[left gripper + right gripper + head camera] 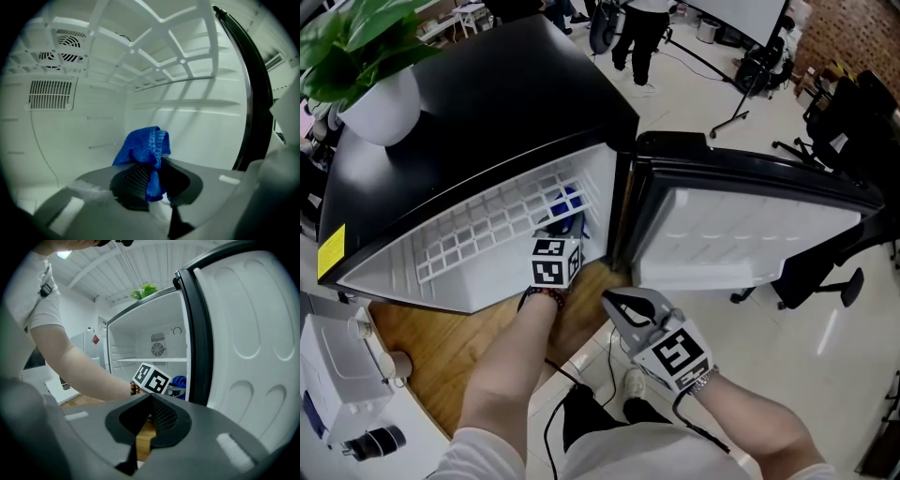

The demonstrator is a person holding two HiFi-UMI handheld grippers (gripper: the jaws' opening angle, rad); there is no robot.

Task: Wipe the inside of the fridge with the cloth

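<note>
Left gripper (152, 177) clamps blue cloth (143, 147) inside fridge (478, 131), side wall (201, 136) straight ahead of cloth; right gripper (149, 404), shut and empty, outside.

One fridge (487, 103), one cloth (143, 146) — two grippers (561, 225) (616, 302)

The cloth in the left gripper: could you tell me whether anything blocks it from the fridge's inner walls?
Nothing visible does: the left gripper holds the cloth inside the open fridge, bare walls ahead.

Left arm outstretched, the left gripper (156, 161) pinches a blue cloth (143, 147) while the right gripper (151, 397) hovers, jaws closed and empty.
</note>
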